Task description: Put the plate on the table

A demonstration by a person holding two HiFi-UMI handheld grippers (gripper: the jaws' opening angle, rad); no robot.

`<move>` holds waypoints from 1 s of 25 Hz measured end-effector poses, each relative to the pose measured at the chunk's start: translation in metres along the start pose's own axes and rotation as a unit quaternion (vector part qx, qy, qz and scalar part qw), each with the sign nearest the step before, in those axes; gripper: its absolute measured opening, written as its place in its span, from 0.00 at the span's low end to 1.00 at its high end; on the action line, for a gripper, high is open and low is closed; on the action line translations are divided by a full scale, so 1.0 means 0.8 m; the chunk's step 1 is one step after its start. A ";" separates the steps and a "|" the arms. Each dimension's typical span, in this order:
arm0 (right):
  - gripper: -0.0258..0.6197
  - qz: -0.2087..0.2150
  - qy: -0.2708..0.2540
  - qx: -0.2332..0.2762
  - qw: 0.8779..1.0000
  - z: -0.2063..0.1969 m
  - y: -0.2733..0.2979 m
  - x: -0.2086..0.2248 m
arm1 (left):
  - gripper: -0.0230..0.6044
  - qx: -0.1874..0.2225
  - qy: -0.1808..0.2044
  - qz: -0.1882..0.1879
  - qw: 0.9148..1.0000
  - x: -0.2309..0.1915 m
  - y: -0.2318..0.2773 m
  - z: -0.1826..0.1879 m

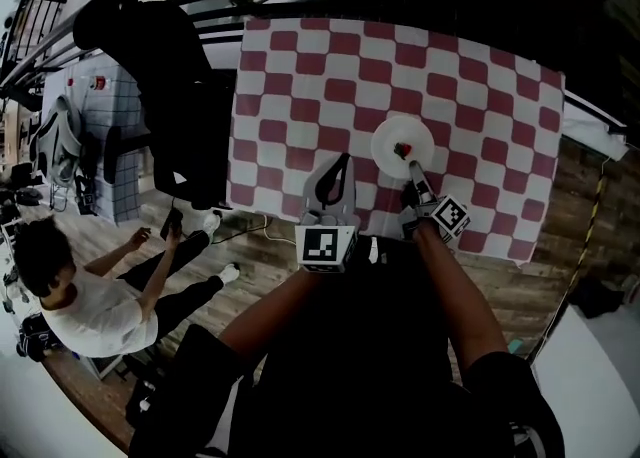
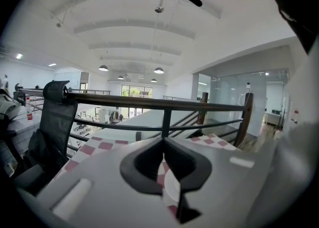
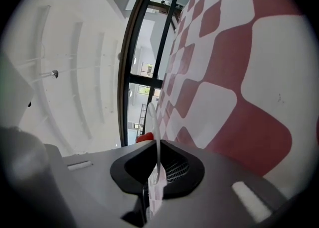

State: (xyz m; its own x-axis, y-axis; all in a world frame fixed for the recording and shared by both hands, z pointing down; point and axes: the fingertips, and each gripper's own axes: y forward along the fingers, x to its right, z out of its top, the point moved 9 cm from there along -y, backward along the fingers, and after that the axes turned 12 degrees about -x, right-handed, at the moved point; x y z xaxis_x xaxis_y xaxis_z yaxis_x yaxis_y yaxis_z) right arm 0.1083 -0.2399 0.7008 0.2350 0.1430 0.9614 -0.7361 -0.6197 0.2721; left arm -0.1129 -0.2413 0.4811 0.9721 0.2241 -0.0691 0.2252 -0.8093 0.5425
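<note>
- Over the checkered worktop (image 1: pixel 300 86), the jaws of my right gripper (image 1: pixel 411 170) clamp the white plate (image 1: pixel 392 138) by its rim.
- The jaws of my left gripper (image 1: pixel 344 160) are closed and empty.
- The cube (image 1: pixel 326 246) on my left gripper bears a black square marker.

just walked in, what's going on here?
A person holds a gripper in each hand over a table with a red-and-white checked cloth. The right gripper is shut on the near rim of a white plate that has a small red item on it. The plate lies flat over the cloth near the person's side; I can't tell whether it has touched down. The left gripper is shut and empty, off to the plate's left.
</note>
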 end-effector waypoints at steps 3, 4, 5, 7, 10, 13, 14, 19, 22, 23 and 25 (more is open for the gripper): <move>0.07 -0.006 0.012 -0.004 1.000 -0.001 0.004 0.016 | 0.05 -0.005 0.000 0.007 1.000 0.000 0.005 -0.009; 0.07 -0.006 0.017 -0.004 1.000 -0.001 0.005 0.021 | 0.05 -0.004 0.000 0.009 1.000 0.001 0.006 -0.010; 0.07 -0.006 0.021 -0.002 1.000 -0.001 0.006 0.025 | 0.05 -0.005 0.000 0.009 1.000 0.003 0.006 -0.012; 0.07 -0.005 0.027 0.000 1.000 -0.001 0.008 0.029 | 0.05 -0.010 -0.002 0.007 1.000 0.007 0.006 -0.014; 0.07 -0.011 0.039 -0.005 0.999 0.001 0.012 0.033 | 0.05 -0.010 -0.002 0.005 1.000 0.012 0.008 -0.014; 0.07 -0.026 0.055 -0.013 0.998 0.004 0.015 0.040 | 0.05 -0.012 0.003 0.012 1.000 0.013 0.008 -0.011; 0.07 -0.030 0.057 -0.016 0.998 0.005 0.016 0.041 | 0.05 -0.013 0.004 0.014 1.000 0.012 0.008 -0.010; 0.08 -0.050 0.044 -0.034 0.997 0.008 0.021 0.041 | 0.05 -0.016 -0.006 0.022 1.000 0.009 0.008 -0.013; 0.08 -0.061 0.052 -0.040 0.996 0.009 0.022 0.042 | 0.05 -0.017 -0.010 0.016 1.000 0.010 0.010 -0.021; 0.08 -0.067 0.056 -0.045 0.995 0.010 0.022 0.043 | 0.05 -0.021 -0.013 0.015 1.000 0.010 0.010 -0.023; 0.07 -0.085 0.059 -0.054 0.993 0.010 0.023 0.041 | 0.05 -0.032 -0.016 0.012 0.999 0.012 0.010 -0.024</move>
State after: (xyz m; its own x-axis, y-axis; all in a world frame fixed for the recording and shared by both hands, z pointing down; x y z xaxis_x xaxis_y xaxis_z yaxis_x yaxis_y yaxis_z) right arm 0.1076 -0.2533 0.7373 0.2900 0.3322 0.8975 -0.7577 -0.4933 0.4273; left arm -0.1028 -0.2351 0.5007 0.9792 0.1857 -0.0818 0.1973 -0.7781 0.5963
